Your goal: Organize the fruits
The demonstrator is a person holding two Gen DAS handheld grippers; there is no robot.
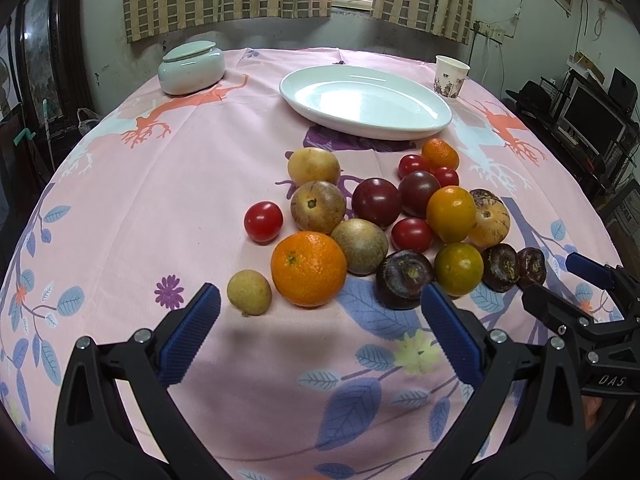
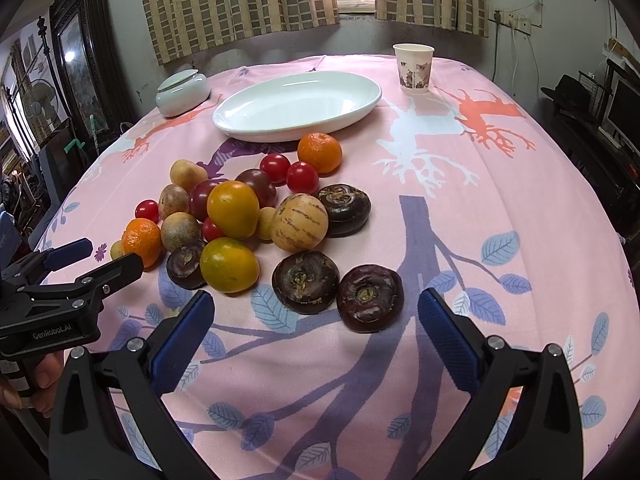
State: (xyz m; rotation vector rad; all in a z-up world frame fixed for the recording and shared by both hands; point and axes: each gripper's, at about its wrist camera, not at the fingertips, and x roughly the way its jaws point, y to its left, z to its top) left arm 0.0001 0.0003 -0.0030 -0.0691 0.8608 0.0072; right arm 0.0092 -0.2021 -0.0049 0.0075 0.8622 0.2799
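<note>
A heap of mixed fruit lies on the pink tablecloth: an orange (image 1: 308, 268), red tomatoes (image 1: 263, 221), dark plums (image 1: 376, 202), yellow-green fruits (image 2: 229, 265) and dark brown water chestnuts (image 2: 306, 281). An empty white oval plate (image 1: 366, 101) (image 2: 298, 105) sits behind the heap. My left gripper (image 1: 320, 300) is open and empty, just in front of the orange. My right gripper (image 2: 316, 304) is open and empty, just in front of two water chestnuts (image 2: 370, 298). Each gripper shows in the other's view, the right one (image 1: 560, 280) and the left one (image 2: 96, 256).
A lidded pale-green ceramic jar (image 1: 191, 67) stands at the back left. A paper cup (image 1: 450, 78) (image 2: 414, 67) stands at the back right. The round table ends at a curtained wall. Dark furniture stands on both sides.
</note>
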